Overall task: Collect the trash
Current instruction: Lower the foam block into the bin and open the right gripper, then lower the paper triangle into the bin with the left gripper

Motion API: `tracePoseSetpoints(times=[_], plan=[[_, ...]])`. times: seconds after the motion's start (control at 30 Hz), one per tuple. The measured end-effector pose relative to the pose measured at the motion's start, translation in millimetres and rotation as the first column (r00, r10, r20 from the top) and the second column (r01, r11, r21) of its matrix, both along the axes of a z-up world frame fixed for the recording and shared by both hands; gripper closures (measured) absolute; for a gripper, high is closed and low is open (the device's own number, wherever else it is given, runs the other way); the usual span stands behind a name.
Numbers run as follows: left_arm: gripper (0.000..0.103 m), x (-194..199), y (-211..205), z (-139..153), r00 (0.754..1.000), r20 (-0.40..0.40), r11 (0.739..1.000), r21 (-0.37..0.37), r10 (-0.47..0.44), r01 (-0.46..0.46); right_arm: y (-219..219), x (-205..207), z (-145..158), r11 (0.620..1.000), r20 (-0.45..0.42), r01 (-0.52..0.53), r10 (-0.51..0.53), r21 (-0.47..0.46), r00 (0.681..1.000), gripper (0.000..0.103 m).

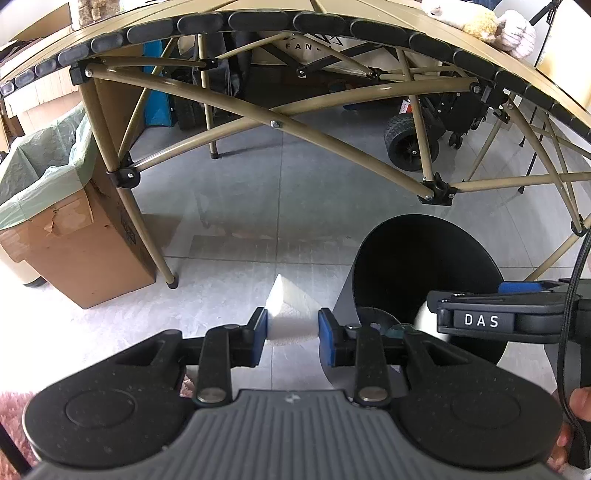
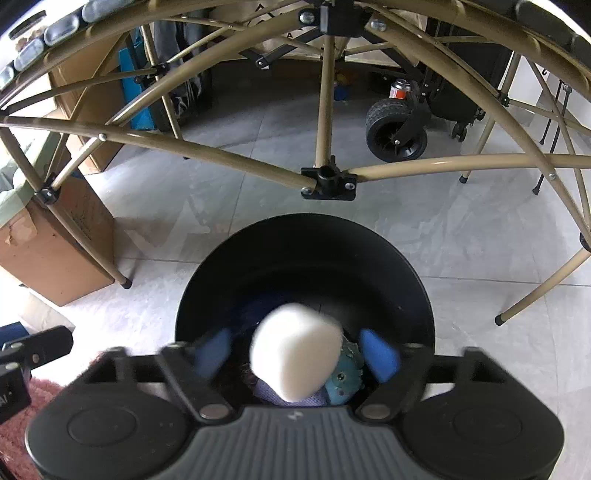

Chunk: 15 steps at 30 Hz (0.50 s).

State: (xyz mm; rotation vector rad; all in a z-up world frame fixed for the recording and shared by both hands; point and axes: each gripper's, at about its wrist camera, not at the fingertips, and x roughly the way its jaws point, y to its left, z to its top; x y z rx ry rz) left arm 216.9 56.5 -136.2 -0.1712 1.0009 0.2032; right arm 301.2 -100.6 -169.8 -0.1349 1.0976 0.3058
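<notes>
Pale grey floor tiles run under a folding table with tan crossed legs that fills the far half of both views. At the left a cardboard box lined with a green bag stands just beside one table leg; far behind the frame sit a black wheel and a small red can. A pink fuzzy rug lies at the near left edge.

Near and right of centre stands a black bin, open at the top, with bluish scraps in its bottom.

The left gripper is clamped on a white foam piece, held over bare tile left of the bin. The right gripper has its jaws spread wide, pads blurred, and a white foam block sits loose between them over the bin's mouth, touching neither pad.

Only the left view shows a plush toy on the tabletop; only the right view looks down into the bin
</notes>
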Motion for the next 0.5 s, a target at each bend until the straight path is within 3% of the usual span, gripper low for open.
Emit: tracePoseSetpoints(times=[0.1,0.5], plan=[[0.073,0,0,-1,1.0,-0.003,1.0,-0.002,-0.003,0.003,-4,1,-1,1.0,-0.007,0.004,-0.004,0.0,1.0,0.0],[0.073,4,-12,-1,0.999,-0.007,0.999,-0.018,-0.049,0.049,-35,3,13,0.997,0.018,0.061,-0.062,0.039,0.998,0.0]])
